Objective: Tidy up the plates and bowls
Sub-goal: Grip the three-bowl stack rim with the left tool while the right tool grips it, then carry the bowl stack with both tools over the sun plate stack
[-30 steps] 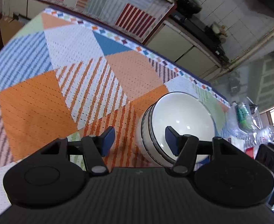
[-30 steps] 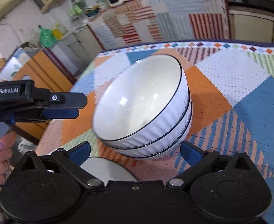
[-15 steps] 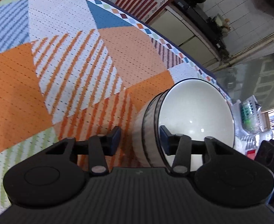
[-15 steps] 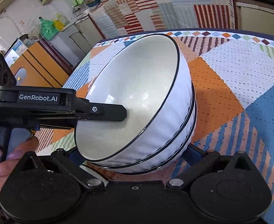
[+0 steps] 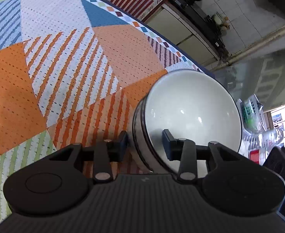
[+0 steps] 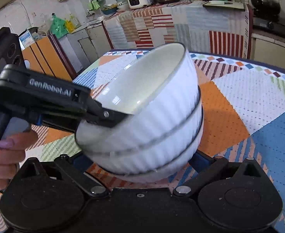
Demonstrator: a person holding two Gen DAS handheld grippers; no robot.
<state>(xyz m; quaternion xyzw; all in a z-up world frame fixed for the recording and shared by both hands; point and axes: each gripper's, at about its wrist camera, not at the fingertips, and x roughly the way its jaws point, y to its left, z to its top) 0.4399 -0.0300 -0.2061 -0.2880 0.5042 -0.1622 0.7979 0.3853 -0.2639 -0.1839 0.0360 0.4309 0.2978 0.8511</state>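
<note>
- Left wrist view: left gripper [image 5: 144, 143] straddles the wall of the top bowl [image 5: 192, 114], one finger inside, one outside; whether the pads press the wall I cannot tell.
- Only the right wrist view shows three nested bowls [image 6: 148, 134], ribbed, dark-rimmed, on the tablecloth [image 6: 249, 104].
- Stack tilted, mouths facing up-left in that view.
- Right gripper [image 6: 140, 160] spread wide, a finger either side of the stack's base.
- Hand [image 6: 2, 155] grips the left tool's handle.

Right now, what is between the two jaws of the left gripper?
The wall and rim of the stacked bowls: one jaw of the left gripper stands inside the top bowl, one outside. The left wrist view shows it.
</note>
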